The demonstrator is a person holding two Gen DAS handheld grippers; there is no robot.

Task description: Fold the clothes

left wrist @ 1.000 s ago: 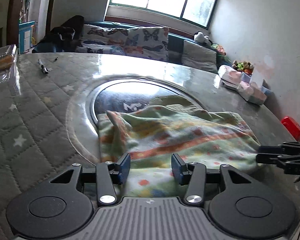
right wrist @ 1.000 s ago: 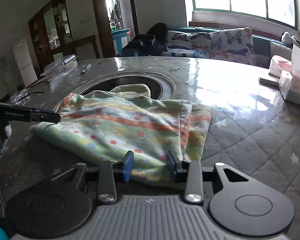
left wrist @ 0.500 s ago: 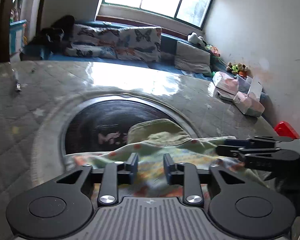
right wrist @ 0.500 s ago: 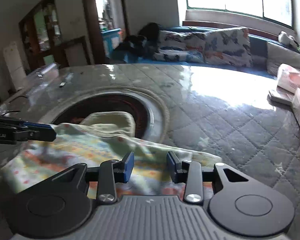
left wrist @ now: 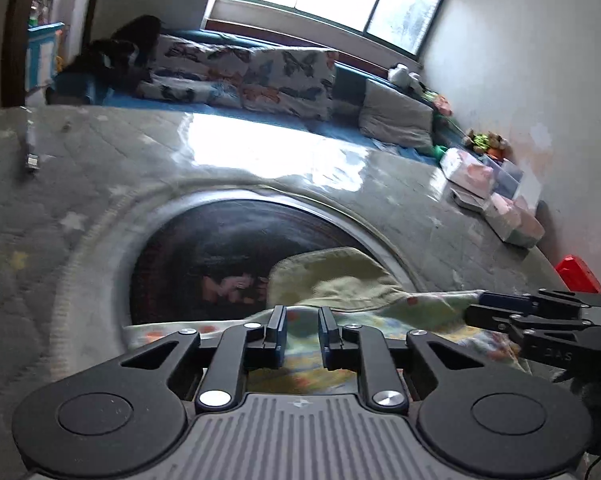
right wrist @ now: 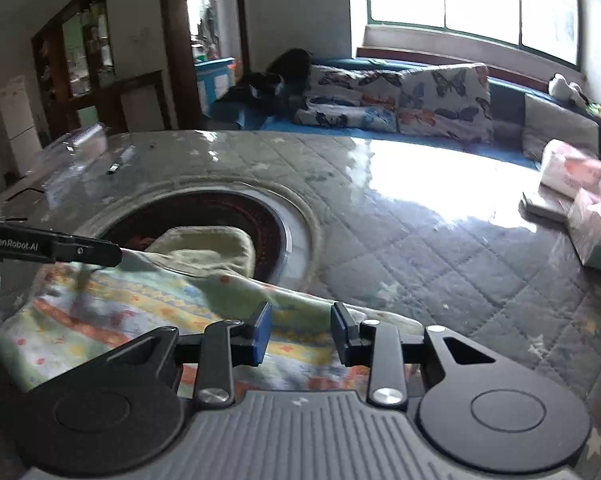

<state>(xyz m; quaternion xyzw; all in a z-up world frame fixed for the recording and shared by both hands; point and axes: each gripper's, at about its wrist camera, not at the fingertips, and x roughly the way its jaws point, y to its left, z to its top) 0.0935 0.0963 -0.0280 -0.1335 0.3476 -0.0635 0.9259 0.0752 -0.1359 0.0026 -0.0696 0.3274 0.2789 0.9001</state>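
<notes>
A pale green garment with coloured stripes and dots [left wrist: 432,312] [right wrist: 148,300] lies on the round table, its plain green end [left wrist: 332,272] over the dark glass centre. My left gripper [left wrist: 299,334] is low over the near edge of the garment, its jaws narrowed to a small gap with cloth showing between them. My right gripper [right wrist: 299,334] is open over the garment's near right edge. The right gripper also shows at the right of the left wrist view [left wrist: 540,316], and the left gripper at the left of the right wrist view [right wrist: 52,246].
The table has a quilted grey cover [right wrist: 440,264] and a dark round glass inset [left wrist: 220,256]. Tissue packs and boxes [left wrist: 496,200] and a red object [left wrist: 578,278] sit at its right edge. A pen [right wrist: 114,168] and clear plastic box [right wrist: 80,144] lie far left. A sofa stands behind.
Both grippers have dropped low and moved forward over the garment. The left jaws have narrowed from wide open to a small gap. The right jaws stay open.
</notes>
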